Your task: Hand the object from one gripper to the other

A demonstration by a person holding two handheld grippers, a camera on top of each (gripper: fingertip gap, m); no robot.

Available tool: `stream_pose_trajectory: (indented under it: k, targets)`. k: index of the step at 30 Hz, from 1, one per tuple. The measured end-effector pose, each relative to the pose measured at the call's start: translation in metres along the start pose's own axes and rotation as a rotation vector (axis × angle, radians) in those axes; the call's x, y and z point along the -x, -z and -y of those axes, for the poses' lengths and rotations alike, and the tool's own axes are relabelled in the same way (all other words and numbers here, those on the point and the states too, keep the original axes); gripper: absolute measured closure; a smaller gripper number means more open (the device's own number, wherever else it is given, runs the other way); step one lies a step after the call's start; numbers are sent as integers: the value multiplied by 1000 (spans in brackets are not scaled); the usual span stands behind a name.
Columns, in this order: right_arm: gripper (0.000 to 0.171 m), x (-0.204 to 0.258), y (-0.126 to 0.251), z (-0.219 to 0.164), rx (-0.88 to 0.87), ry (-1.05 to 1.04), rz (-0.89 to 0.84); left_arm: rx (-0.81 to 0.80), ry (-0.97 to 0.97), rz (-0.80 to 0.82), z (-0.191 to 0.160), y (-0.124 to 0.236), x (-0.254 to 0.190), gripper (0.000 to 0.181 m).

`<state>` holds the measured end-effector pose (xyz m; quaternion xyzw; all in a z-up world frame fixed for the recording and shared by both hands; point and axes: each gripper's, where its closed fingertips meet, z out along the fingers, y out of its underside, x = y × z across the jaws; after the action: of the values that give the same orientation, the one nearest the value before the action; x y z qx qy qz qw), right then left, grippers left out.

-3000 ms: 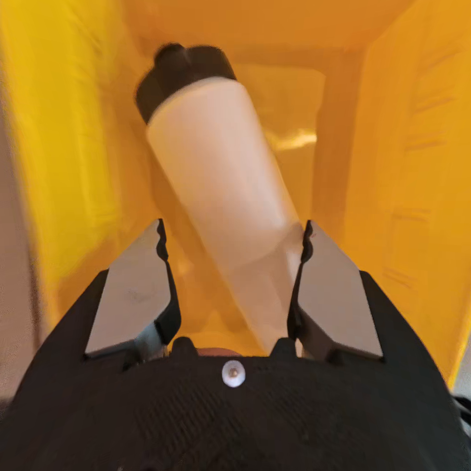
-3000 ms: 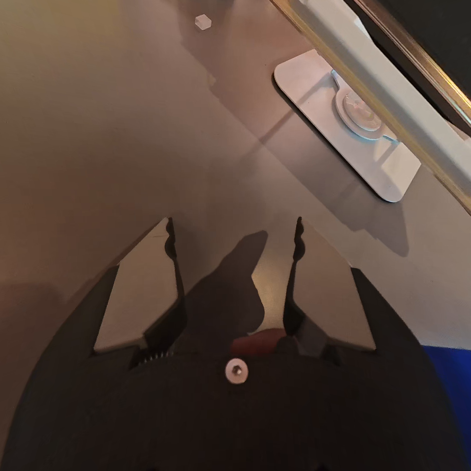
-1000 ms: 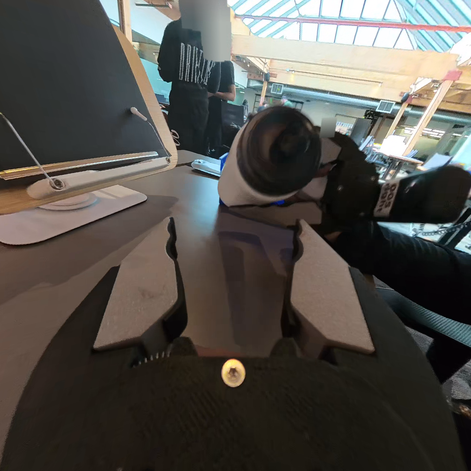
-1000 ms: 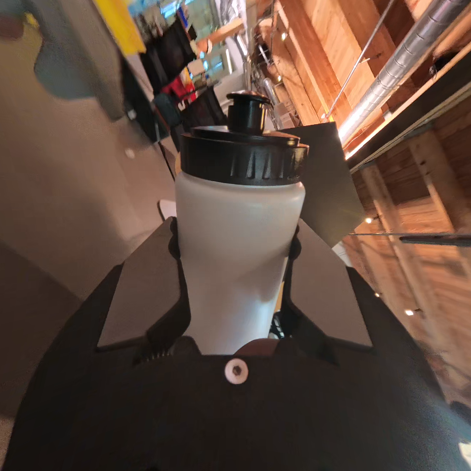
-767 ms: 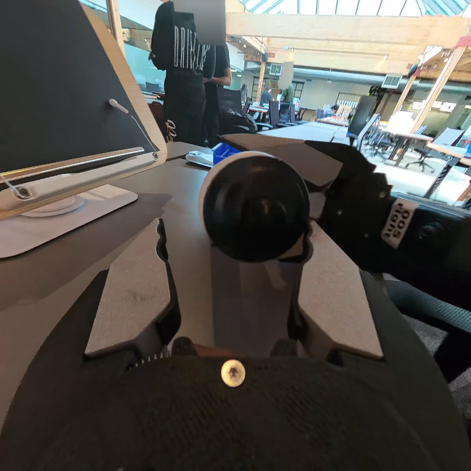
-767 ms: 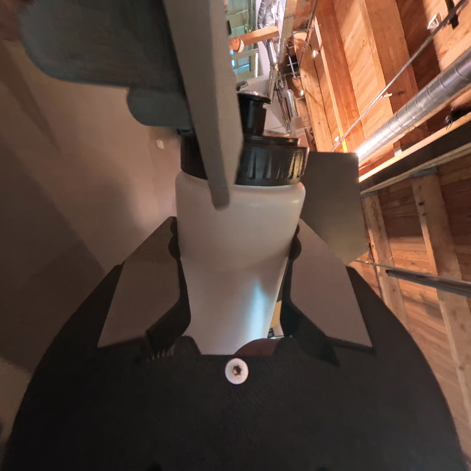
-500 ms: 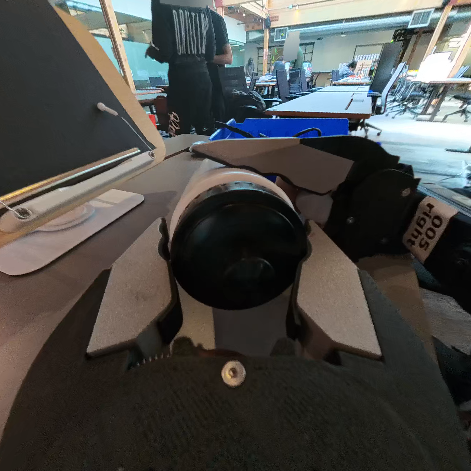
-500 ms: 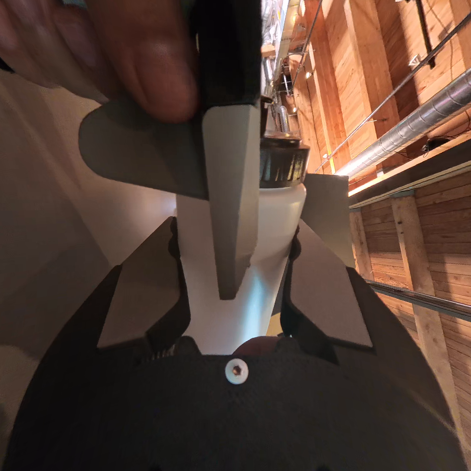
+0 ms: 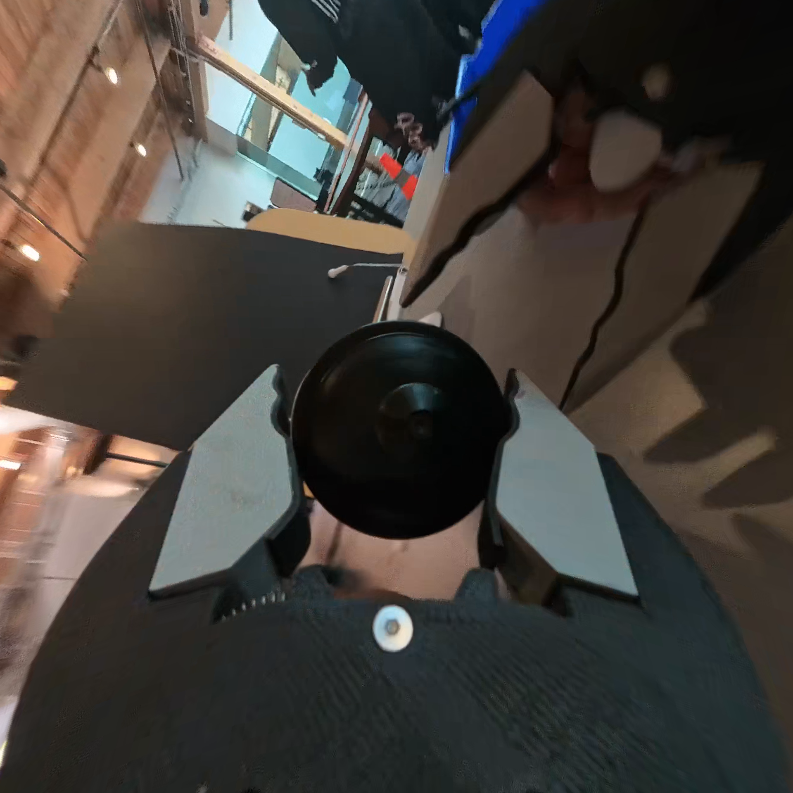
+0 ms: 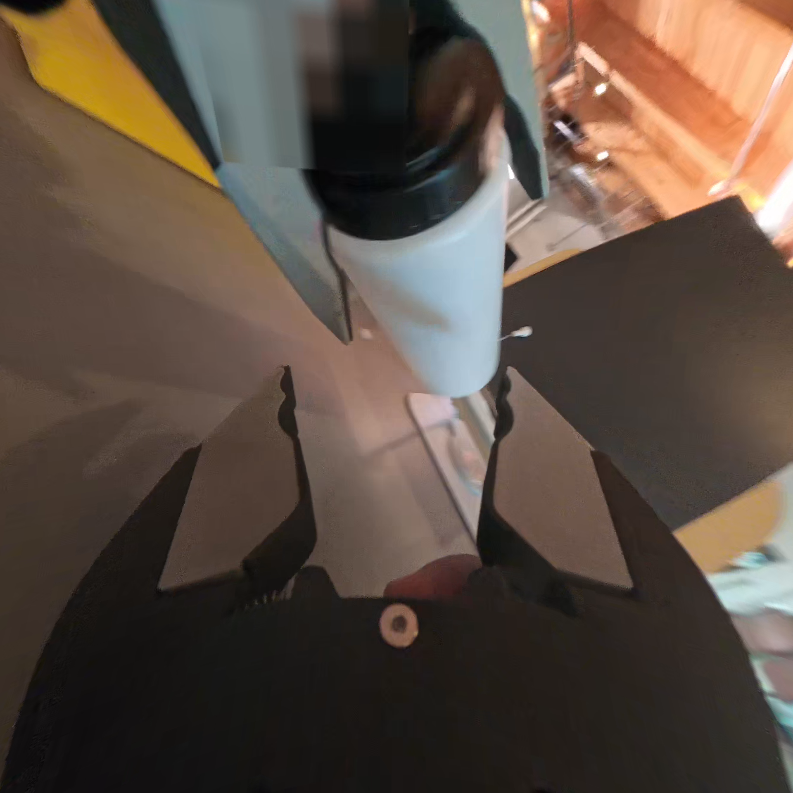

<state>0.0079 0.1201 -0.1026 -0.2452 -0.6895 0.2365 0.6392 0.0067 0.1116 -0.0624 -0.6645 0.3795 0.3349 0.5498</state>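
Pointing its cap into left tongs [image 9: 394,388], bottle [image 10: 433,300].

Left tool [image 9: 394,386]: fingers [image 9: 231,476] closed in from both sides on a round black cap, contact at both inner edges. Seen from right wrist view at 12 o'clock [image 10: 386,240], pointing back toward the camera. Right tool [image 10: 394,382]: fingers [image 10: 553,485] spread, gap bare; in left wrist view at 1 o'clock [image 9: 528,240], blurred.

The white plastic bottle with a black cap [image 9: 397,433] has passed from between the right gripper [image 10: 394,386] fingers to between the left gripper [image 9: 392,386] fingers; the right's now stand apart, empty.
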Motion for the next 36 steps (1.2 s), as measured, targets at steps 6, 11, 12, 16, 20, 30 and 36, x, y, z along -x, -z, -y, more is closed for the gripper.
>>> stream_pose_trajectory:
  k: [6, 11, 12, 16, 20, 30, 36]
  targets:
    - [63, 8, 18, 12, -108, -597, 403, 25, -581, 196, 10, 18, -6, 82]
    - [48, -26, 42, 51, -418, -1212, 702, -70, -751, 273, 28, 30, -23, 82]
    - [49, -31, 39, 48, -422, -1293, 708, -94, -770, 281, 33, 31, -28, 82]
    - [49, -22, 32, 53, -428, -1460, 848, -190, -865, 257, 55, 28, -65, 81]
    - [75, -15, 26, 47, -402, -1503, 860, -223, -874, 236, 62, 16, -84, 82]
    - [80, -57, 26, 11, -366, -1320, 454, -170, -109, -104, 44, 17, -83, 91]
    - [80, -62, 41, 37, -346, -749, 179, -220, 676, -330, 46, 39, -13, 84]
